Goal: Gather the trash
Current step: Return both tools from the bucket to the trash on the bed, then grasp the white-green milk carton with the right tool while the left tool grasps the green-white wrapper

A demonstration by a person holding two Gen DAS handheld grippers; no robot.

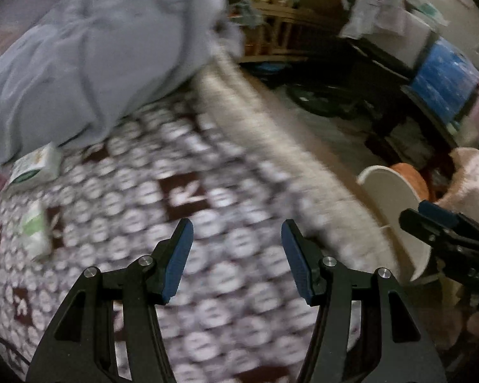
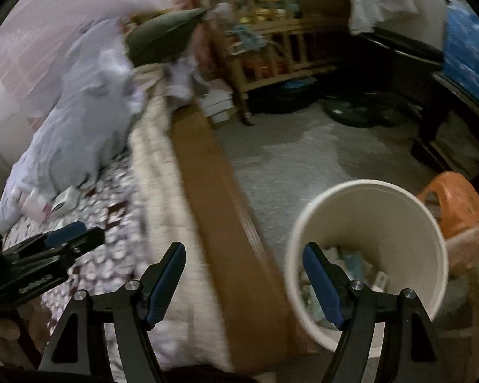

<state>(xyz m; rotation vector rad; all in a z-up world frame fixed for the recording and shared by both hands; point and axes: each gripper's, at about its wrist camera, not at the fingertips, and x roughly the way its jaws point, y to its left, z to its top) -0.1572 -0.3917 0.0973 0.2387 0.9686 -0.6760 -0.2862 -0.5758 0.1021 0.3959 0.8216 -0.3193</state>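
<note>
Right tongs (image 2: 242, 260) gape over white bin (image 2: 428, 242) holding blurred trash (image 2: 357, 265)

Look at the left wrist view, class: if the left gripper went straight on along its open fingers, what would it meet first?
Most likely the patterned bedspread, which fills the gap ahead of the left gripper. The view is blurred, so depth is uncertain; nothing else shows in that line.
</note>
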